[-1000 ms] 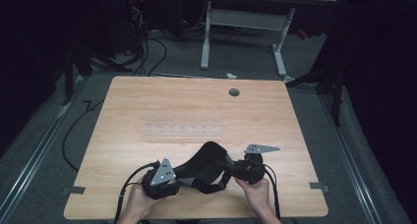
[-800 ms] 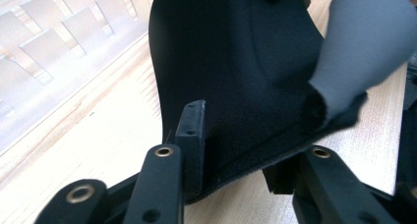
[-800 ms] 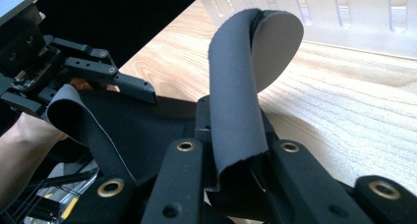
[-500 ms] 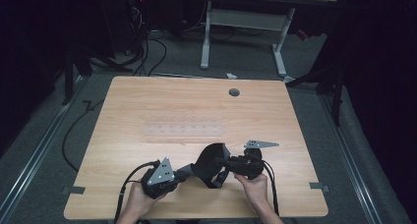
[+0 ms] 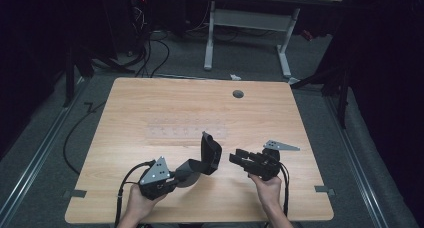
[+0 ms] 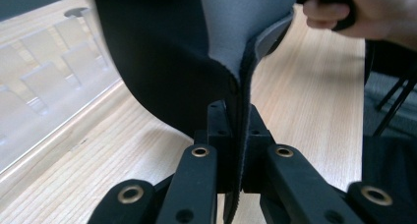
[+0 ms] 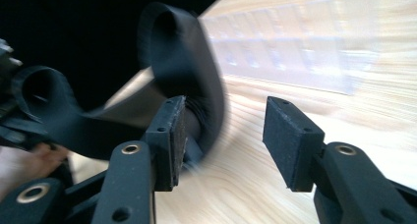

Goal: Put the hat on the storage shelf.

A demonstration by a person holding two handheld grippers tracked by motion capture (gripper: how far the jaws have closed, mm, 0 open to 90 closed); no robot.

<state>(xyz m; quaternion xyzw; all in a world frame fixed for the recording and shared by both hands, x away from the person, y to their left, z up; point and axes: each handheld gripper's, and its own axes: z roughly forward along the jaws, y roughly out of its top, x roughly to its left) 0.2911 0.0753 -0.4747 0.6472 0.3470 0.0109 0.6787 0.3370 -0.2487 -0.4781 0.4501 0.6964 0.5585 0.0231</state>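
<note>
A black flexible sheet with a grey inner face point(image 5: 206, 155) curls up over the near middle of the wooden table point(image 5: 150, 108). My left gripper point(image 5: 181, 176) is shut on its lower edge; in the left gripper view the jaws point(image 6: 239, 123) pinch the thin edge of the sheet point(image 6: 162, 62). My right gripper point(image 5: 235, 158) stands open just right of the sheet. Its jaws have just been opening. In the right gripper view point(image 7: 223, 123) the sheet's curled end point(image 7: 182, 57) lies close by the left pad point(image 7: 173, 135), and neither pad presses on it.
A clear ridged strip point(image 5: 185, 132) lies flat across the table's middle. A round cable hole point(image 5: 238, 94) sits near the far edge. Beyond the table are a white desk frame point(image 5: 247, 23) and cables point(image 5: 150, 53) on the floor.
The right gripper has let go of the sheet, opened and drawn off to the right. The sheet's freed end now stands up curled. The left gripper has closed on the sheet's edge.
</note>
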